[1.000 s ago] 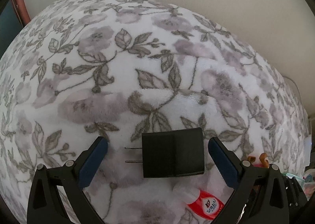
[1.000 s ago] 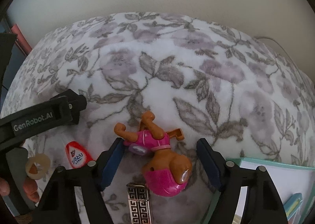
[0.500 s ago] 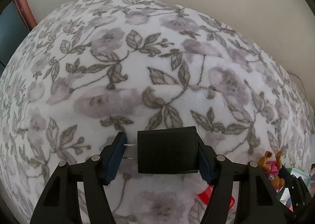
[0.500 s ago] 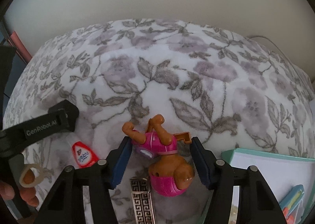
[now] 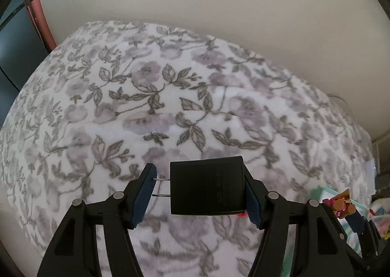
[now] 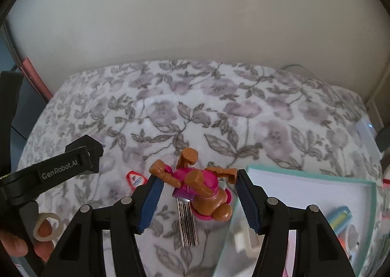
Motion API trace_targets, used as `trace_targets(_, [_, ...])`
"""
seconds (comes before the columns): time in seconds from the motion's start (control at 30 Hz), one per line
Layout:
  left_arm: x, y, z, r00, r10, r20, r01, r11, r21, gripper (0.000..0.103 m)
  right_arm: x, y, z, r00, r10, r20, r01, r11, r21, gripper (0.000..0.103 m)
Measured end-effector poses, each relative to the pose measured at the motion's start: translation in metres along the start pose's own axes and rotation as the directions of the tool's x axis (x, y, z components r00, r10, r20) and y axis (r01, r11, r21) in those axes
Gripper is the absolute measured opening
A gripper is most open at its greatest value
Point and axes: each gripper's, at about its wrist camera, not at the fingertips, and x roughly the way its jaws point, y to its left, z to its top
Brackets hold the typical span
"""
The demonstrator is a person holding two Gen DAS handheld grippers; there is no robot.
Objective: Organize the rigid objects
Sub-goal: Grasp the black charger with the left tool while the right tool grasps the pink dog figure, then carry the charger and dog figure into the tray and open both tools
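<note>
In the left wrist view, my left gripper (image 5: 198,195) is shut on a black power adapter (image 5: 207,185). Its two metal prongs point at the left pad, and it hangs above the floral blanket (image 5: 146,106). In the right wrist view, my right gripper (image 6: 197,194) is shut on a brown and pink toy dog (image 6: 197,186), legs up, lifted off the blanket (image 6: 219,111). The same toy dog (image 5: 340,204) shows at the right edge of the left wrist view. The left gripper's (image 6: 70,167) black arm crosses the left side of the right wrist view.
A teal-rimmed box (image 6: 304,178) holding several small items sits right of the toy. A patterned metal strip (image 6: 187,225) and a red and white bottle (image 6: 135,178) lie on the blanket. A person's fingers (image 6: 14,245) show at lower left, and a pale wall rises behind.
Both grippers closed from open, the left onto the adapter and the right onto the toy dog. Both then rose, and the blanket now sits farther below.
</note>
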Motion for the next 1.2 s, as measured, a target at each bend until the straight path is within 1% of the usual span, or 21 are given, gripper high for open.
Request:
trace_targets(0.17, [-0.034, -0.012, -0.019, 0.999, -0.047, 0.018, 0.047, 0.999, 0.0, 0.068, -0.045, -0.014, -0.015, 0.998, -0.02, 0.062, 0.018, 0.999, 0.036, 0.064])
trace_targets(0.23, [-0.046, -0.018, -0.029, 0.998, -0.061, 0.027, 0.061, 0.998, 0.007, 0.068, -0.061, -0.023, -0.024, 0.996, -0.024, 0.083, 0.018, 0.998, 0.067, 0.064])
trace_targets(0.3, [-0.056, -0.024, -0.039, 0.997, -0.072, 0.035, 0.072, 0.997, 0.016, 0.068, -0.072, -0.032, -0.034, 0.995, -0.037, 0.092, 0.028, 0.995, 0.097, 0.064])
trace_targets(0.33, [-0.061, -0.028, -0.045, 0.996, -0.082, 0.038, 0.081, 0.996, 0.02, 0.068, -0.078, -0.036, -0.039, 0.993, -0.064, 0.094, 0.054, 0.993, 0.106, 0.064])
trace_targets(0.4, [-0.068, -0.035, -0.055, 0.994, -0.102, 0.04, 0.101, 0.994, 0.033, 0.068, -0.086, -0.043, -0.046, 0.991, -0.094, 0.1, 0.082, 0.99, 0.116, 0.064])
trace_targets(0.5, [-0.077, -0.049, -0.071, 0.991, -0.12, 0.053, 0.117, 0.991, 0.06, 0.068, -0.1, -0.054, -0.059, 0.989, -0.101, 0.113, 0.083, 0.986, 0.147, 0.064])
trace_targets(0.73, [-0.096, -0.081, -0.102, 0.986, -0.15, 0.07, 0.141, 0.983, 0.118, 0.068, -0.128, -0.086, -0.088, 0.977, -0.159, 0.14, 0.125, 0.968, 0.22, 0.064])
trace_targets(0.87, [-0.098, -0.098, -0.117, 0.985, -0.163, 0.065, 0.153, 0.979, 0.137, 0.068, -0.139, -0.106, -0.101, 0.966, -0.22, 0.137, 0.18, 0.949, 0.257, 0.064])
trace_targets(0.93, [-0.096, -0.108, -0.125, 0.984, -0.17, 0.055, 0.159, 0.974, 0.161, 0.068, -0.143, -0.119, -0.106, 0.956, -0.265, 0.126, 0.222, 0.934, 0.281, 0.064])
trace_targets(1.0, [-0.091, -0.117, -0.134, 0.985, -0.167, 0.046, 0.155, 0.969, 0.194, 0.068, -0.145, -0.13, -0.109, 0.95, -0.291, 0.113, 0.247, 0.922, 0.299, 0.064])
trace_targets(1.1, [-0.084, -0.124, -0.145, 0.987, -0.156, 0.03, 0.146, 0.964, 0.225, 0.068, -0.143, -0.148, -0.115, 0.95, -0.301, 0.086, 0.257, 0.906, 0.336, 0.064])
trace_targets(1.2, [-0.076, -0.134, -0.157, 0.989, -0.15, 0.002, 0.144, 0.949, 0.279, 0.068, -0.136, -0.162, -0.12, 0.953, -0.298, 0.05, 0.26, 0.893, 0.367, 0.064])
